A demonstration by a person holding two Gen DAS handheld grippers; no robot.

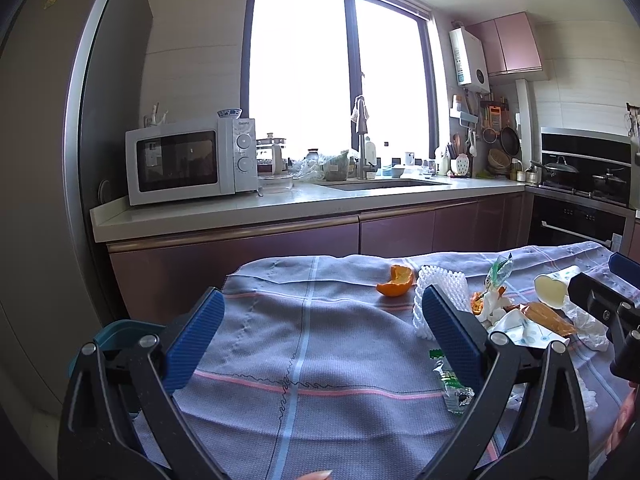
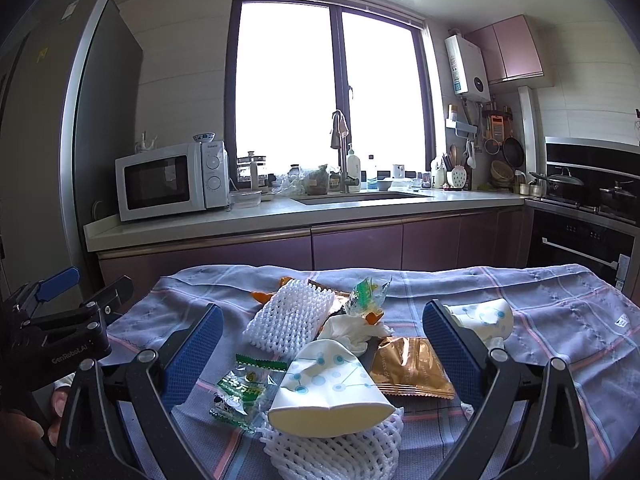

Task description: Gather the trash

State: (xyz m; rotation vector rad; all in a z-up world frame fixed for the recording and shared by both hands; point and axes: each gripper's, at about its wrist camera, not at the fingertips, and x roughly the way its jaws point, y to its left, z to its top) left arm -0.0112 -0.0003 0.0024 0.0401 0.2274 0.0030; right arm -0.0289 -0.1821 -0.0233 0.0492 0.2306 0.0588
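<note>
Trash lies on a table under a grey checked cloth (image 2: 560,320). In the right wrist view I see a crushed paper cup (image 2: 328,396), a gold snack wrapper (image 2: 412,368), a white foam fruit net (image 2: 288,316), a second net (image 2: 332,456), a green candy wrapper (image 2: 240,392), crumpled tissue (image 2: 352,332) and another paper cup (image 2: 488,320). My right gripper (image 2: 320,344) is open above the pile, empty. My left gripper (image 1: 320,332) is open and empty over bare cloth. An orange peel (image 1: 396,280) and a foam net (image 1: 440,292) lie ahead of it to the right.
A teal bin rim (image 1: 120,332) shows at the table's left edge behind the left finger. Beyond the table is a kitchen counter (image 1: 280,208) with a microwave (image 1: 188,164) and sink (image 1: 384,184). A fridge (image 1: 40,160) stands left, a stove (image 1: 580,184) right.
</note>
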